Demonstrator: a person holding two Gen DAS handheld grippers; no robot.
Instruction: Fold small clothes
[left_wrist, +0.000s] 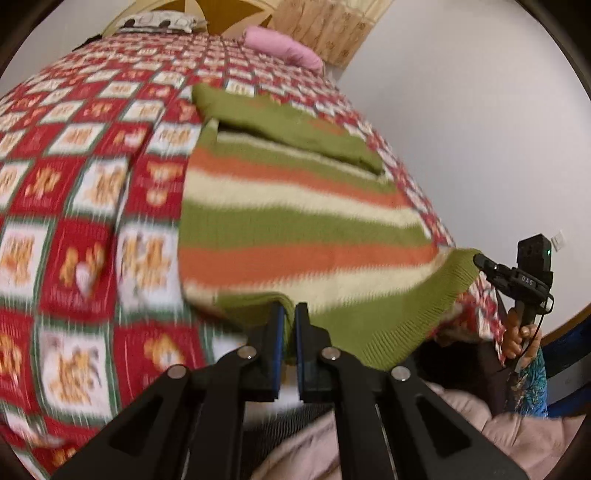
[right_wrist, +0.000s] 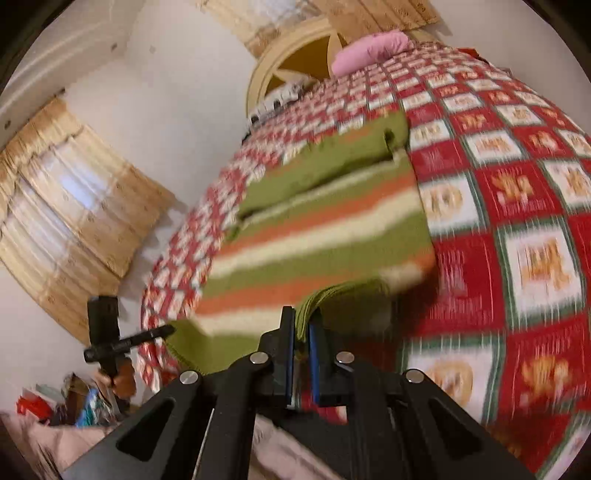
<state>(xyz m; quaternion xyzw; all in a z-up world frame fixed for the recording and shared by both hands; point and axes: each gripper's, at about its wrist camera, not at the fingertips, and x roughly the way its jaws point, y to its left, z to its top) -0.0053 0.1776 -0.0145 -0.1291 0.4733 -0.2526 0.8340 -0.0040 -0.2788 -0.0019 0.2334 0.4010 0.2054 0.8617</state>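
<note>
Both wrist views face the striped sweater closely.

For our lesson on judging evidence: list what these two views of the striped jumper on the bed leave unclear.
- Blanket motifs: motion blur in both views.
- Jumper hem inside the left claw: covered by its fingers, left view.
- Hem inside the right claw: covered likewise, right view.
- Jumper sleeves: folded under its green flap.
- Bed's near edge: hidden behind both claws.
</note>
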